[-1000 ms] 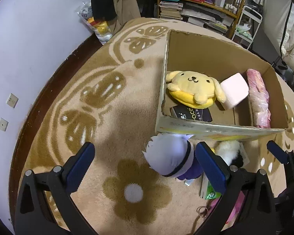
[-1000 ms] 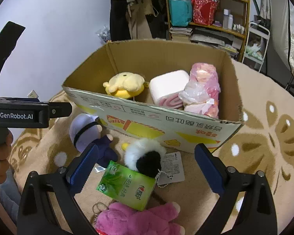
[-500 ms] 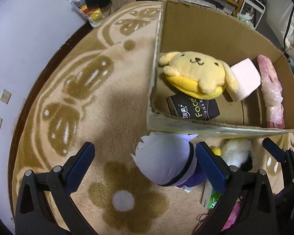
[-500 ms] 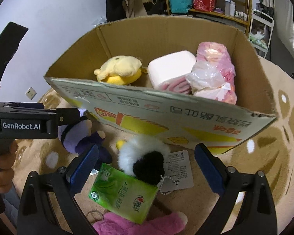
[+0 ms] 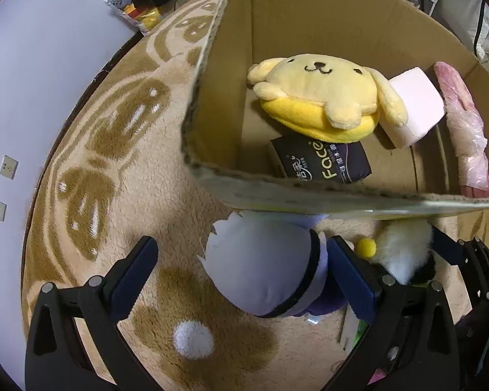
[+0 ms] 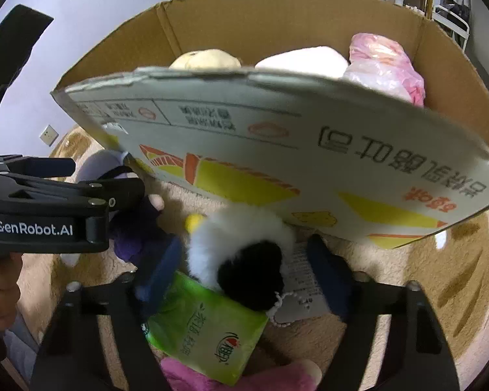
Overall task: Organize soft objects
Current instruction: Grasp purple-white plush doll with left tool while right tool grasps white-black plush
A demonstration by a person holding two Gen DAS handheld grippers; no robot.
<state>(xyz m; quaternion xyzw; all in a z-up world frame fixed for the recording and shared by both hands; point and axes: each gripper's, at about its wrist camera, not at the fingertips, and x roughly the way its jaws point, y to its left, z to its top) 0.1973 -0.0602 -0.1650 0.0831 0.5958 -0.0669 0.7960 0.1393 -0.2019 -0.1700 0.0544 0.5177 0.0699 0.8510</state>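
Note:
A white-haired doll in purple (image 5: pixel 264 270) lies on the rug against the cardboard box (image 5: pixel 309 195). My left gripper (image 5: pixel 244 267) is open with its fingers on either side of the doll's head. A white and black fluffy toy (image 6: pixel 241 254) lies by the box wall, between the open fingers of my right gripper (image 6: pixel 244 267). A green tissue pack (image 6: pixel 208 329) and a pink plush (image 6: pixel 244 378) lie beneath it. The box holds a yellow dog plush (image 5: pixel 326 94), a pink roll (image 5: pixel 414 104), a dark tissue pack (image 5: pixel 322 163) and a pink bagged item (image 5: pixel 466 123).
The beige patterned rug (image 5: pixel 97 163) spreads to the left of the box. A white wall with sockets (image 5: pixel 9 166) is at far left. Shelves and hanging clothes stand behind the box. The left gripper body (image 6: pixel 45 208) shows in the right wrist view.
Both grippers have moved down and forward toward the box. The left now straddles the doll's head; the right now straddles the fluffy toy. Both stay open.

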